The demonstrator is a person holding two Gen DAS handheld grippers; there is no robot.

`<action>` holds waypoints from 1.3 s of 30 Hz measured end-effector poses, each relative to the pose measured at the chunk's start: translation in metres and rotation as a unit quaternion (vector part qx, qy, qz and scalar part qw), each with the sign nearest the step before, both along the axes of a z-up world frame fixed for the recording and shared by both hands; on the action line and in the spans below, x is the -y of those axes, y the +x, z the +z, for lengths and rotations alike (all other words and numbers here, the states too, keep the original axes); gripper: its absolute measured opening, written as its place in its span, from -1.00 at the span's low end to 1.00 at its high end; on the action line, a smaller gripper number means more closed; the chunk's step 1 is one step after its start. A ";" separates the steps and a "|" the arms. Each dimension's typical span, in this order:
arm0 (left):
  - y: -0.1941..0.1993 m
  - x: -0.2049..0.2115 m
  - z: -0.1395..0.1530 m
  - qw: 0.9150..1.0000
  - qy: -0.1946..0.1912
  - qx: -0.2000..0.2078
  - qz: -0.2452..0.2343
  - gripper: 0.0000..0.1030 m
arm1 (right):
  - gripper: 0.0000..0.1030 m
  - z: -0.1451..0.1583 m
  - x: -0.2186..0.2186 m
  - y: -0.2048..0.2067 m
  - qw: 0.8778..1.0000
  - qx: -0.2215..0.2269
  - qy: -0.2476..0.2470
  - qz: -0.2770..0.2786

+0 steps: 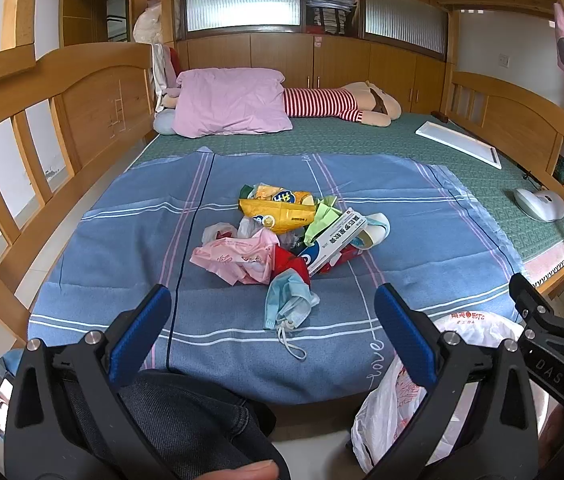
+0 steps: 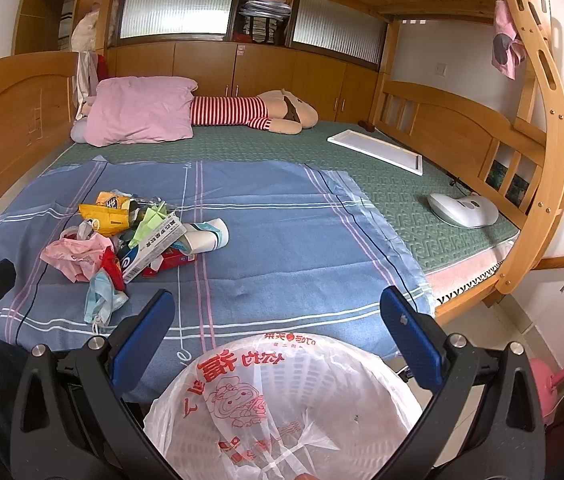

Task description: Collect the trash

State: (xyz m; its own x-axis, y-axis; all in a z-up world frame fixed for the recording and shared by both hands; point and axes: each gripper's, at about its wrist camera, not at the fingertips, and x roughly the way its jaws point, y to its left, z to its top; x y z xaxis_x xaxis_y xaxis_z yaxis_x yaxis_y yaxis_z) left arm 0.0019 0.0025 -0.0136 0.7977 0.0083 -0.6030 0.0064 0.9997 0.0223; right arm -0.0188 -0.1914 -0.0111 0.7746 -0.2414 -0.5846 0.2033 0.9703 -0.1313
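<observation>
**Trash pile on the bed, both grippers empty**

The landmark is the blue sheet (image 1: 241, 184) spread on the bed. Near its middle lies the trash pile (image 1: 282, 236): a yellow snack bag (image 1: 277, 210), a pink plastic bag (image 1: 237, 258), a white medicine box (image 1: 334, 240) and, at the side of the pile nearest the cameras, a blue face mask (image 1: 288, 300). The left gripper (image 1: 271, 316) is over the near edge of the sheet, its fingers wide apart and holding nothing. The right gripper (image 2: 277, 320) is also over the near edge, fingers wide apart, empty. Just under it, in front of the sheet, stands a white basket lined with a printed plastic bag (image 2: 282, 396).
</observation>
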 end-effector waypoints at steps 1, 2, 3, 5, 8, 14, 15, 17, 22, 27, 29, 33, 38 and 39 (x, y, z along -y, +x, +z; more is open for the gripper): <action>0.000 0.000 0.000 1.000 0.000 0.000 0.000 0.96 | 0.95 0.000 0.000 0.000 1.000 0.000 0.000 0.000; 0.000 0.000 0.000 1.000 0.000 0.000 0.000 0.96 | 0.95 0.000 0.000 0.000 1.000 -0.001 0.000 0.000; 0.000 0.000 0.000 1.000 0.000 0.001 0.001 0.96 | 0.95 -0.001 0.001 0.000 1.000 -0.001 0.000 -0.001; 0.000 -0.001 0.000 1.000 -0.001 0.001 0.001 0.96 | 0.95 -0.001 0.001 0.000 1.000 0.000 0.000 -0.001; -0.001 -0.001 -0.001 1.000 -0.001 0.000 0.001 0.96 | 0.95 -0.001 0.002 0.001 1.000 0.000 0.001 -0.002; 0.000 -0.001 0.000 1.000 0.000 0.000 0.001 0.96 | 0.95 -0.001 0.002 0.002 1.000 0.000 0.000 -0.002; 0.000 -0.001 0.000 1.000 0.000 0.000 0.001 0.96 | 0.95 -0.001 0.002 0.002 1.000 0.000 0.000 -0.002; 0.000 -0.001 -0.001 1.000 -0.001 -0.001 0.001 0.96 | 0.95 0.000 0.001 0.001 1.000 0.000 0.001 -0.002; 0.000 -0.002 -0.003 1.000 -0.001 -0.003 0.001 0.96 | 0.95 -0.001 0.001 0.002 1.000 0.000 0.000 -0.002; -0.001 -0.002 -0.005 1.000 -0.001 -0.005 0.000 0.96 | 0.95 0.000 0.002 0.002 1.000 0.001 0.000 -0.004; -0.003 -0.002 -0.007 1.000 -0.001 -0.006 0.000 0.96 | 0.95 0.000 0.003 0.003 1.000 0.000 0.000 -0.005; 0.001 0.000 -0.005 1.000 0.000 -0.007 0.000 0.96 | 0.95 0.001 0.004 0.006 1.000 0.000 0.001 -0.007; 0.002 0.001 -0.006 1.000 0.000 -0.008 0.000 0.96 | 0.95 0.001 0.005 0.006 1.000 0.001 0.001 -0.008; 0.002 0.001 -0.006 1.000 0.000 -0.008 0.000 0.96 | 0.95 0.001 0.005 0.006 1.000 0.001 0.001 -0.008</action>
